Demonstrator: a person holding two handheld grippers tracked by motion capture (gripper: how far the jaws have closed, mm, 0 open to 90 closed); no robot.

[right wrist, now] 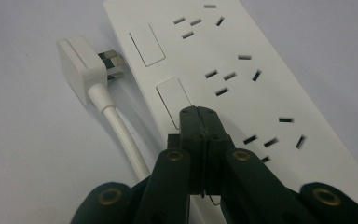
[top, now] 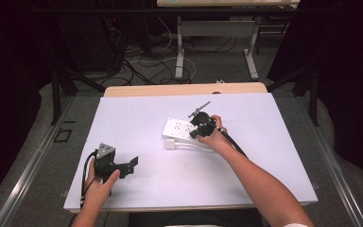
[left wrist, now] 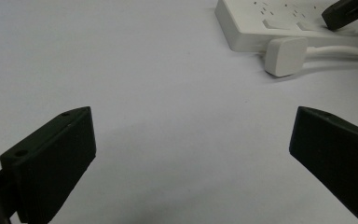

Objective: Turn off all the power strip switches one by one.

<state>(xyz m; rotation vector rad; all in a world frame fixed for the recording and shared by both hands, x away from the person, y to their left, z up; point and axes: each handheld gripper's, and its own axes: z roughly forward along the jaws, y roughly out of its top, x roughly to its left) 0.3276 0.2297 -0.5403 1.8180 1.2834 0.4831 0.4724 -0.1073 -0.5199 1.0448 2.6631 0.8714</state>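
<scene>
Closed right gripper (right wrist: 199, 116) tips on power strip (right wrist: 242, 88) switch (plug (right wrist: 81, 65) beside).

Bare table (top: 137, 118) lies open ahead of the left tongs (left wrist: 191, 154); only the power strip (top: 182, 128) and plug (top: 170, 144) obstruct.

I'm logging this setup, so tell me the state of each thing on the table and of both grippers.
power strip: lying flat, sockets empty, nothing plugged in
white plug: loose on the table beside the strip, prongs bare
right gripper: shut, tips on the strip by a switch
left gripper: open, empty, over bare table
</scene>
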